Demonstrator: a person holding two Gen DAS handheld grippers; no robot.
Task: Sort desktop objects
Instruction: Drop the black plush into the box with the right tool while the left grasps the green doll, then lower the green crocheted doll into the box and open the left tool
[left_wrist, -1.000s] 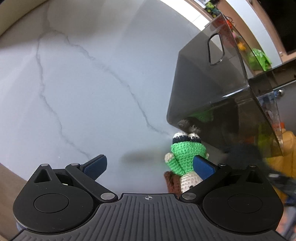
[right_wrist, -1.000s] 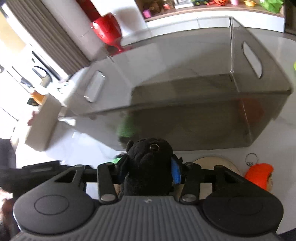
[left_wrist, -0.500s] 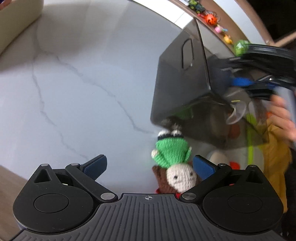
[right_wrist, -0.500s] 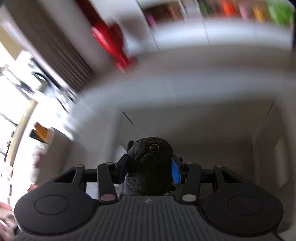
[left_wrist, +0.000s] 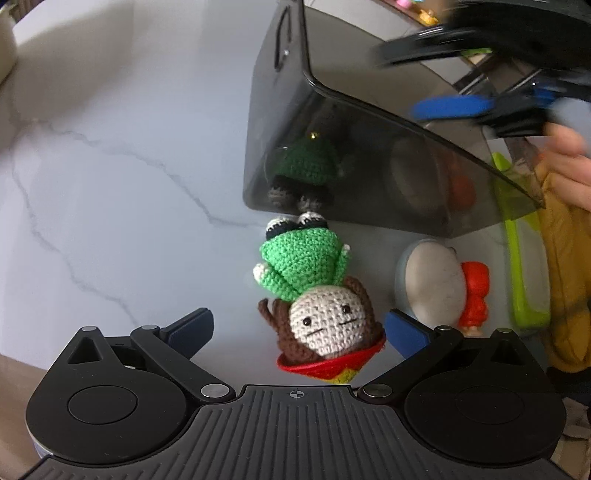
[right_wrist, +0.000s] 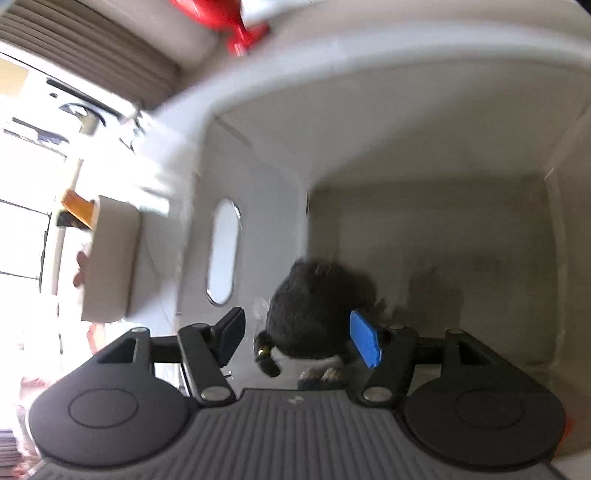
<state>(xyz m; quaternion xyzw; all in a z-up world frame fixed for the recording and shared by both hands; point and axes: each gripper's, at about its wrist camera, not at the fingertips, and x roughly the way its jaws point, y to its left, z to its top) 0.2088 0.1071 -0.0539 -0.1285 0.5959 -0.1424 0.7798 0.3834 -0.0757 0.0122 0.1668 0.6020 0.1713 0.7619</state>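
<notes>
Inside the smoky see-through bin (right_wrist: 424, 155), the right gripper (right_wrist: 299, 334) hangs over the floor of the box with its jaws spread wide. The black plush toy (right_wrist: 317, 314) sits loose between them, down in the bin. One blue pad overlaps its right edge in the view, but whether it actually touches is hard to say; the dark pad on the other side is clearly off it. An oval handle cutout (right_wrist: 223, 251) shows in the bin wall just left of the plush. The shot is pretty blurry toward the top.

Over on the left wrist view, the left gripper (left_wrist: 299, 325) has its jaws spread wide too, holding nothing. It hovers low over the white marble surface (left_wrist: 110, 166). Right between the blue pads lies a crochet doll (left_wrist: 314, 288) on its back: green sweater, brown hair, pale face toward the camera, red hat nearest the gripper body. Its feet end up just at the bin (left_wrist: 332, 122) wall, which mirrors the green sweater. Neither pad touches the doll.

Just right of the doll there's a round pale disc (left_wrist: 432, 284), and touching its far side a small orange-red figurine (left_wrist: 474, 295). Further right, a lime green tray (left_wrist: 524, 266) edge pokes out beside something yellow. The right gripper (left_wrist: 480, 103) shows up blurred above the bin's open top, with the person's hand (left_wrist: 569, 166) behind it.
</notes>
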